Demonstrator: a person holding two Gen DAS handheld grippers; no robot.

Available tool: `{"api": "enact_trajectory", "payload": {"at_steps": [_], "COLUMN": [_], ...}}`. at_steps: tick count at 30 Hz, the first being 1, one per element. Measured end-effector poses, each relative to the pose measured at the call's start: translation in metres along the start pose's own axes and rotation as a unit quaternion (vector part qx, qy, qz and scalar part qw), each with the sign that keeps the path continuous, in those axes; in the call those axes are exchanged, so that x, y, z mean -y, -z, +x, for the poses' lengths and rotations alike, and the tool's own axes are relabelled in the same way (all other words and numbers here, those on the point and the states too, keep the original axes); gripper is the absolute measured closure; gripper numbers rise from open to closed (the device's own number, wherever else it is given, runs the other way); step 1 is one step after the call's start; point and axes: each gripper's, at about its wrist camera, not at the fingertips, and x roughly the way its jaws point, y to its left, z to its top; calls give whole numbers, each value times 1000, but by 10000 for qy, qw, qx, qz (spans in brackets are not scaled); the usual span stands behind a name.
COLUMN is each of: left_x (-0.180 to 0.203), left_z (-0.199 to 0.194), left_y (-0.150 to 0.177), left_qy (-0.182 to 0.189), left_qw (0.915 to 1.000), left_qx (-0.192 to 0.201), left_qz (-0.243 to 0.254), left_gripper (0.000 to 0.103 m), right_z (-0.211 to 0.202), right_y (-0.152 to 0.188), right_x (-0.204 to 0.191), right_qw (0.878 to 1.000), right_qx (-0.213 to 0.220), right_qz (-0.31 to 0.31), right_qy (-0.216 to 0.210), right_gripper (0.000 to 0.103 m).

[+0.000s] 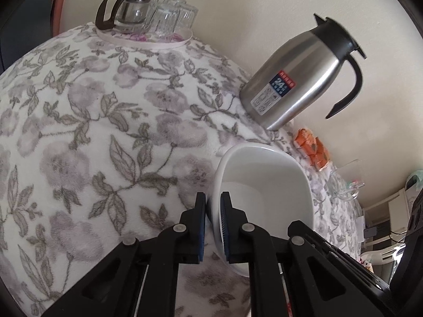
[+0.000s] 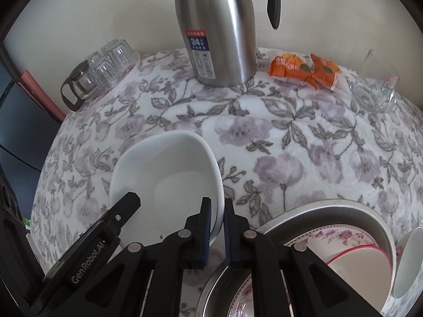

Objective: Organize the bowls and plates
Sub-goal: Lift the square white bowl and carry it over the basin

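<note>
Left wrist view: left gripper (image 1: 213,224) jaws pinch the white bowl (image 1: 264,185) rim, lower centre; thermos (image 1: 298,79) upper right. Judged step: carrying the bowl; next, set it down squarely.

Right wrist view: right gripper (image 2: 217,229) jaws pinch the opposite rim. Only here: metal basin (image 2: 330,208) of patterned plates (image 2: 333,235), lower right.

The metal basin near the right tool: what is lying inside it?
Inside the metal basin lie a floral-rimmed plate and a red-rimmed bowl. The right tool covers the basin's left part, so any dishes there or underneath are hidden.
</note>
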Motion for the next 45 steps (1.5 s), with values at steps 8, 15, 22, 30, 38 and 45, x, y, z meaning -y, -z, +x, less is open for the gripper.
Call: {"api": "enact_trajectory", "payload": {"at_steps": [8,15,22,30,38,45], "left_x": [26,55,85,116,142,154], "left_z": [-39,-65,-81,-93,-95,-93], "left_y": [-1,9,22,40,59,73], "left_qy": [173,274,357,401,399,398], "left_qw": [9987,9959,9927,9885,9855,9827], "left_qx": [379,607,717,784,733,656], "left_qz": [287,610,905,1227,1479,1688], "left_gripper": [92,92,92,92,92,92], "right_z": [-45,-82,-110,-136,-150,-157], "right_y": [2,10,20,32,46,58], "right_x": [7,26,48,76,103,122], "right_qw": [9985,9960,9931,9899,9880,9869], "right_qx": [492,812,1093,1325,1393,1410], "right_qz": [51,150,265,401,591,732], "right_qy": [-216,-327,-333,-319,-317,-292], "right_gripper": [93,93,93,92,92,92]}}
